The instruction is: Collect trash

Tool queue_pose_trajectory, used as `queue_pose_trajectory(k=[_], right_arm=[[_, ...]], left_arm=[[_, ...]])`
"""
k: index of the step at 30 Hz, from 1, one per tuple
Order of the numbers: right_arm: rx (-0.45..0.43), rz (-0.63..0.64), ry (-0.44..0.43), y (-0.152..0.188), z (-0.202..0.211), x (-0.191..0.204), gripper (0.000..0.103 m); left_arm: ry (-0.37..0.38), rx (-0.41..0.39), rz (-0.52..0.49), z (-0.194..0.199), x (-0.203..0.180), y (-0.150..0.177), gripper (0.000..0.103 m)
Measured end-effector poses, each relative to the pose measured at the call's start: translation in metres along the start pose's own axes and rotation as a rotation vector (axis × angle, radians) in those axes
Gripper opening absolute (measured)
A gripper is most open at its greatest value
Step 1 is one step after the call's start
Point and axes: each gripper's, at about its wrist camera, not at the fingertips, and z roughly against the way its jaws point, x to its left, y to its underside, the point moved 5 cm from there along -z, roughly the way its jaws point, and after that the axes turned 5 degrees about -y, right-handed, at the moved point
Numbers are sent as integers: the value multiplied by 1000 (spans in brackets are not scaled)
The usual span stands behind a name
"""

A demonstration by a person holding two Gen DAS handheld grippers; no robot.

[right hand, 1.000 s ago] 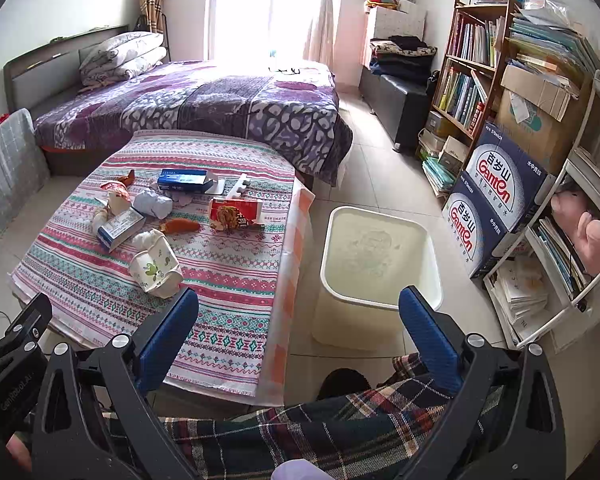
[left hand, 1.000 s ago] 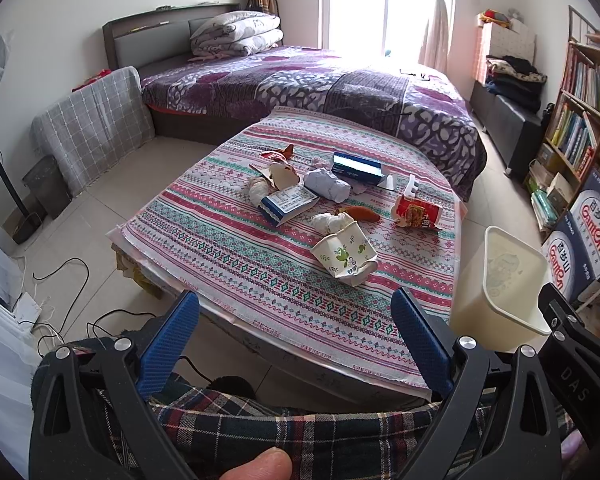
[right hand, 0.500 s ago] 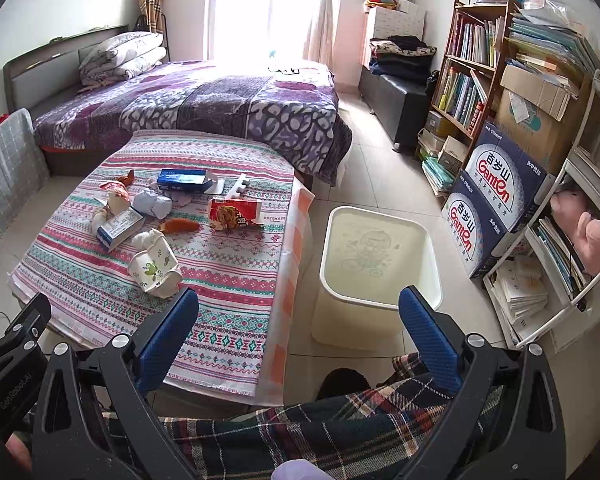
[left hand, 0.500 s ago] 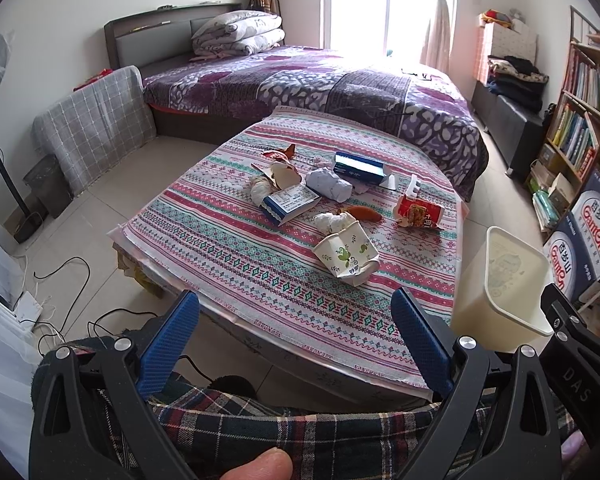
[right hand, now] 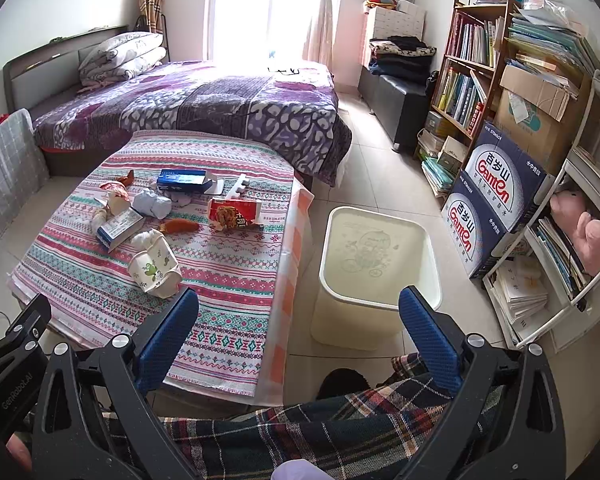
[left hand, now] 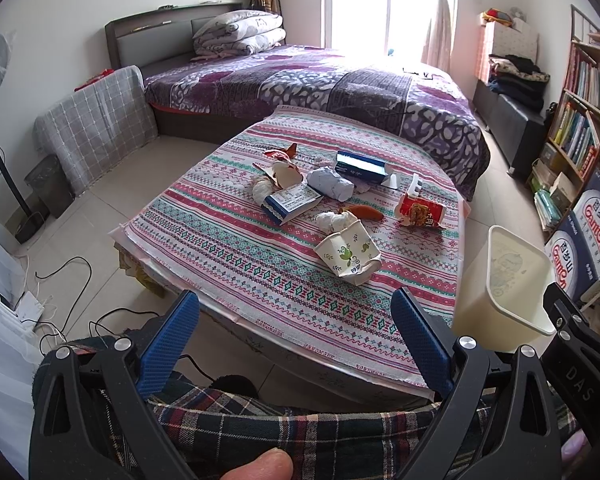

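While both grippers, left gripper [left hand: 296, 336] and right gripper [right hand: 300, 330], hover wide open and empty, approach the crushed paper cup [right hand: 155, 268] first, then drop into the bin [right hand: 380, 308].

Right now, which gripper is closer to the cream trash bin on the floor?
Right. The right gripper hovers open just short of the trash bin; the left gripper faces the table, bin off to its right.

The left gripper [left hand: 296, 334] hangs wide open and empty over plaid trousers [left hand: 300, 432], short of the counter [left hand: 236, 248] where a crushed paper cup [left hand: 347, 252], red packet [left hand: 420, 211] and blue box [left hand: 362, 166] lie, a cream bin [left hand: 512, 312] standing at its right.
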Motion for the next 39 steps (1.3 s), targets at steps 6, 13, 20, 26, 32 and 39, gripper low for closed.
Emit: queue_pose_trajectory(k=[6, 13, 20, 26, 32, 39], right_arm=[[-1, 0, 0, 0, 0, 0, 96], [0, 2, 0, -1, -1, 1, 96], [28, 4, -26, -9, -14, -1, 96], [143, -5, -100, -28, -62, 7, 96], [297, 31, -133, -56, -136, 20, 96], [432, 123, -225, -76, -230, 38, 96]], left_arm=[[-1, 1, -1, -1, 2, 1, 94], [-3, 7, -2, -6, 7, 4, 94], [-12, 86, 47, -34, 25, -5, 94], [-23, 150, 85, -81, 42, -37, 96], [128, 347, 98, -171, 39, -71, 96], [37, 499, -25, -266, 27, -90, 96]])
